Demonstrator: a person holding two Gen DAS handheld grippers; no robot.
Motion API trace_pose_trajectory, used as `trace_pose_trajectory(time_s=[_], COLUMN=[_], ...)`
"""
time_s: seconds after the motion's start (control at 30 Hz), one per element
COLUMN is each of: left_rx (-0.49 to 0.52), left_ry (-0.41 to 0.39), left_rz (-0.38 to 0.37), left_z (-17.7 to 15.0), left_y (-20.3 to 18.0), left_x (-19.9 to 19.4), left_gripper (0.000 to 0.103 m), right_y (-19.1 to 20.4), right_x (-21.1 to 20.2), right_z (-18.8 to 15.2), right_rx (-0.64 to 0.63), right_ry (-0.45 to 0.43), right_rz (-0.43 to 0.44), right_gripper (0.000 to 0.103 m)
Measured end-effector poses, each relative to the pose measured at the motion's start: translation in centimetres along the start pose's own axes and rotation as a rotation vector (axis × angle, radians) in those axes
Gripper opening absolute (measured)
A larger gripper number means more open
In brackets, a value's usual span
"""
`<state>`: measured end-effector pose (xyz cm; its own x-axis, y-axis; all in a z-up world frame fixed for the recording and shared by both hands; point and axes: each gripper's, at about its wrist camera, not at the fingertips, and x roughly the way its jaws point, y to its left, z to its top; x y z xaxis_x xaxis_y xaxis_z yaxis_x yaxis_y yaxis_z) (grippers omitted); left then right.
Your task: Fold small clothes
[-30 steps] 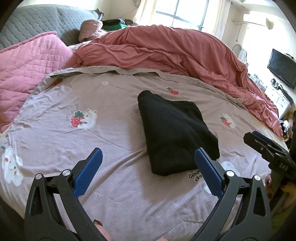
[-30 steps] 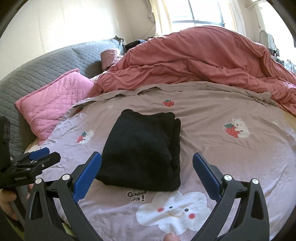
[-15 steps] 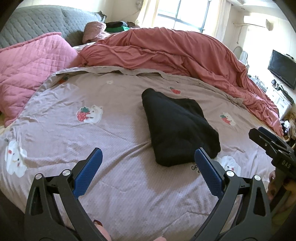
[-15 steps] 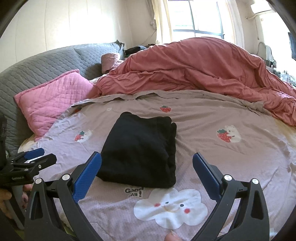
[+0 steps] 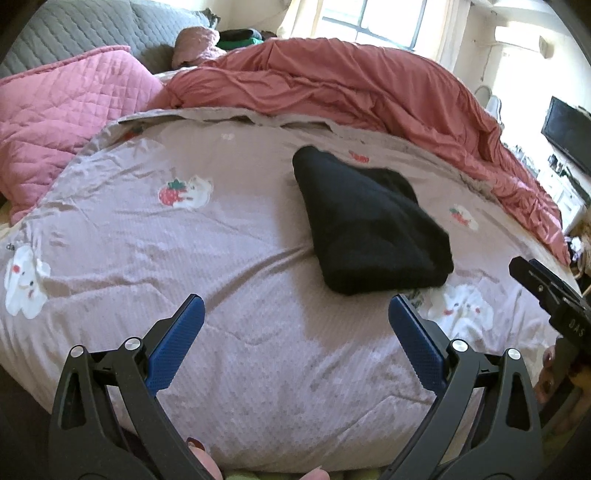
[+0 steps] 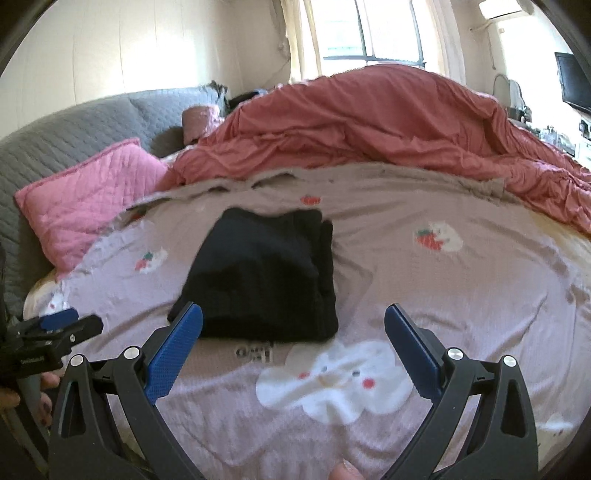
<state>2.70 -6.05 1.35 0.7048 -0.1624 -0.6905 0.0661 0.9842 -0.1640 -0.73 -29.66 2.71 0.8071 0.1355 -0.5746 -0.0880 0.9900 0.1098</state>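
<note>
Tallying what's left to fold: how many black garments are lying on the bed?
1: the folded black garment lies on the lilac sheet, ahead of both open claws. Others may be hidden under the red duvet.

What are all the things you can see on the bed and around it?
folded garment: one, black, lying flat in the middle of the bedspread.
bedspread: one, mauve with strawberry, bear and cloud prints, covering the near part of the bed.
duvet: one, salmon red, bunched up behind the bedspread.
pillow: one, pink and quilted, at the left.
small cushion: one, dusty pink, by the headboard.
headboard: one, grey and quilted, at the left.
window: one, bright, on the far wall.
television: one, black, at the right.
left gripper: one, black with blue fingers, open, holding nothing.
right gripper: one, black with blue fingers, open, holding nothing.
</note>
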Motion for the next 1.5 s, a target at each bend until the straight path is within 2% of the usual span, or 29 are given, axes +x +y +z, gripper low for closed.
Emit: trace_pose_trajectory(time_s=[0.2,0.73,1.5], left_rx=[-0.005,-0.009,-0.004], left_ry=[0.045,0.074,0.080], left_rz=[0.001,0.045,0.051], left_z=[-1.1,-1.3,-1.5], left_y=[0.1,0.4,0.4], left_x=[1.2,2.0,2.0], left_gripper=[0.093,0.093,0.093], right_y=[0.5,1.1,0.8], right_x=[1.3,2.2,2.7], right_z=[-1.8,-2.2,-2.4], right_rx=[0.007,0.007,0.015], right_ry=[0.067,0.093,0.113], right_rz=[-0.001,0.006,-0.004], right_gripper=[0.098,0.098,0.098])
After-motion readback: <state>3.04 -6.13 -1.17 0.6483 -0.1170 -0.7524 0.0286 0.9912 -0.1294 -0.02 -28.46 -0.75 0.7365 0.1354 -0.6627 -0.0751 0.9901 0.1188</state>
